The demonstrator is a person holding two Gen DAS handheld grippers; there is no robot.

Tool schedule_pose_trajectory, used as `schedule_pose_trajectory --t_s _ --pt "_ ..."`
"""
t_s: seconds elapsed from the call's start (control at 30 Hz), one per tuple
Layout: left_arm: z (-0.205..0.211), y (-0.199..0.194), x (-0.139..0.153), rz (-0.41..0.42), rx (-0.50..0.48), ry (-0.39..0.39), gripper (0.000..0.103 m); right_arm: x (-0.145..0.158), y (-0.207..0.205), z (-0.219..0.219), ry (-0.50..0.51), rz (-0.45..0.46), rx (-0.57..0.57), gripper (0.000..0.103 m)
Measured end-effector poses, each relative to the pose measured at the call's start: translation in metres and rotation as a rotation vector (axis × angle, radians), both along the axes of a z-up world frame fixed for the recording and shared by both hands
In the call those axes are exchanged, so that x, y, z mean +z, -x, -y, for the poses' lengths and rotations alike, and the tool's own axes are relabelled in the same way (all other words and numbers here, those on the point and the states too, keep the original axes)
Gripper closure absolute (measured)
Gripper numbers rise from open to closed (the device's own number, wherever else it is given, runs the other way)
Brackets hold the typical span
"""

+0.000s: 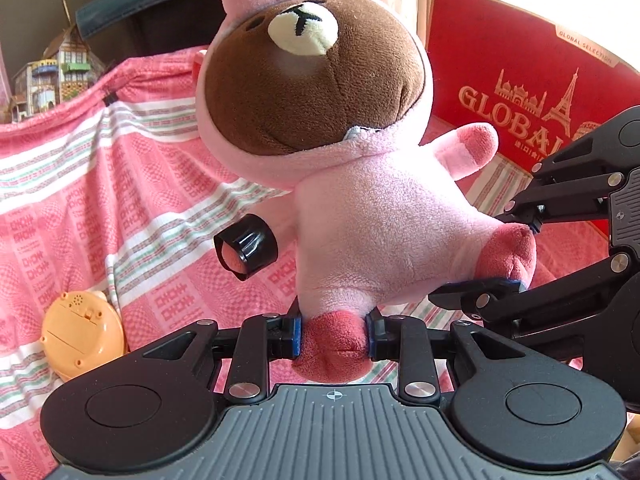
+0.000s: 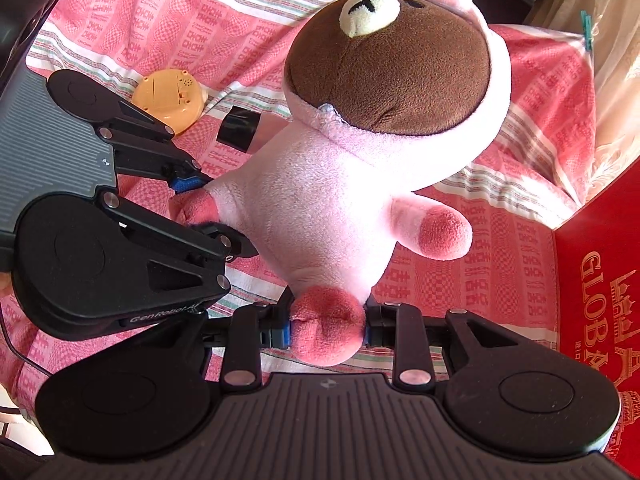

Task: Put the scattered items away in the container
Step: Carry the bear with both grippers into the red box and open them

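Left wrist view shows the plush bear (image 1: 340,152) filling the centre of the frame, held above the pink cloth (image 1: 100,160), with the left gripper (image 1: 334,334) clamped on one dark-pink foot at the bottom centre. At lower right the right gripper (image 1: 516,252) pinches the other foot. The red box (image 1: 520,92) stands at the upper right, well short of the toy. Both holds are on soft, compressible feet, so the heavy head could tip the toy and drag a foot free. Pulling the grippers apart could strain the seams. A black cap (image 1: 246,246) and orange gadget (image 1: 82,334) lie at the left.
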State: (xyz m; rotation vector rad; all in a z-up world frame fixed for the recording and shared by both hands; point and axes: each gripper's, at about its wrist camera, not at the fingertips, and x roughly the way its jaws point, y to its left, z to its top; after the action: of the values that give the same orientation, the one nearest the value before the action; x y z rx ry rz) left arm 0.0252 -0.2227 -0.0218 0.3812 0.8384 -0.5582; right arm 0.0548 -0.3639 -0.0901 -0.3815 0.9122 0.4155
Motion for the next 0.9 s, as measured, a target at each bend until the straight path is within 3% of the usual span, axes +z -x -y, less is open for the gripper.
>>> schedule_pose_trajectory --t_s 0.33,0.6,0.9 --pt "0.071 0.015 0.048 0.131 0.021 -0.018 0.077 0.044 -0.004 0.064 -0.039 0.110 0.033 0.070" --pt "0.159 0.022 0.086 0.216 -0.032 -0.011 0.076 0.084 -0.008 0.145 -0.056 0.189 0.004 0.069" --pt "0.289 0.017 0.129 0.309 -0.159 0.025 0.076 0.139 -0.017 0.257 -0.045 0.311 -0.086 0.069"
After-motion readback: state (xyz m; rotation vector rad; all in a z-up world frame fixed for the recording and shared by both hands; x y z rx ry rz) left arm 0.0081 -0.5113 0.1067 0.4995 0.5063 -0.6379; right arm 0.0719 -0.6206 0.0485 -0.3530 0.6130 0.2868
